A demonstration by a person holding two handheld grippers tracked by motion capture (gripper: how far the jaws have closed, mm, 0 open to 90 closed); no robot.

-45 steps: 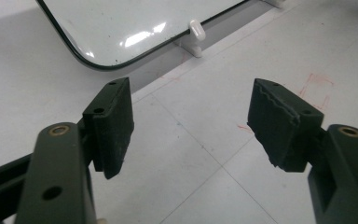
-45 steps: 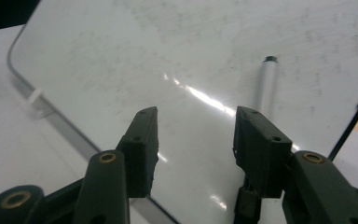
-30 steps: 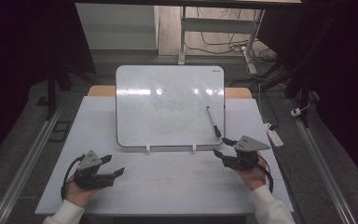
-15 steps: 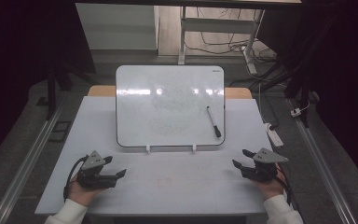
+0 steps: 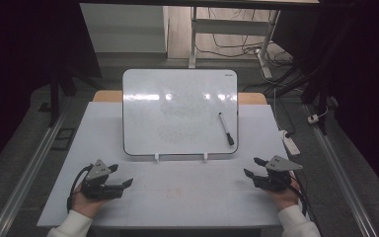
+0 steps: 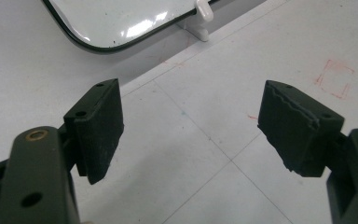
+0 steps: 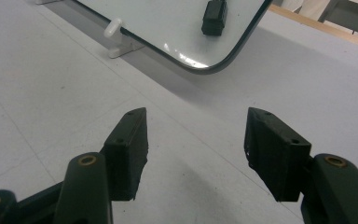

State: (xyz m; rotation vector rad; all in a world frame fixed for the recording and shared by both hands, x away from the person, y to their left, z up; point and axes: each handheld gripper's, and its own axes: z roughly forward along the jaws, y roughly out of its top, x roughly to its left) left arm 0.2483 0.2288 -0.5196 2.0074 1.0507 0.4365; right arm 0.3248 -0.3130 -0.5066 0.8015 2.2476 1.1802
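Both grippers have pulled back toward the near edge, the right gripper [image 5: 257,170] most of all, away from the board's lower right corner where it sat a second ago. Left gripper [image 5: 122,184] sits low on the pale matte surface [image 5: 187,197], dark fingers [image 6: 100,126] spread wide apart with nothing between them; their pads look rubbery, one edge ragged. Its own view picks up a faint red square mark [image 6: 335,79] on the surface. Centre stage, the whiteboard [image 5: 177,113] stands tilted on two small white feet [image 5: 156,157], glossy, rounded corners, dark rim, catching glare. On its right side lies the marker [image 5: 226,129], slim and black, long axis running up the board and leaning slightly left, its lower end toward the bottom right corner. Over on the right, fingers [image 7: 130,144] are also wide apart and empty, well short of the board. That gripper's view catches the marker's blocky lower end close up.
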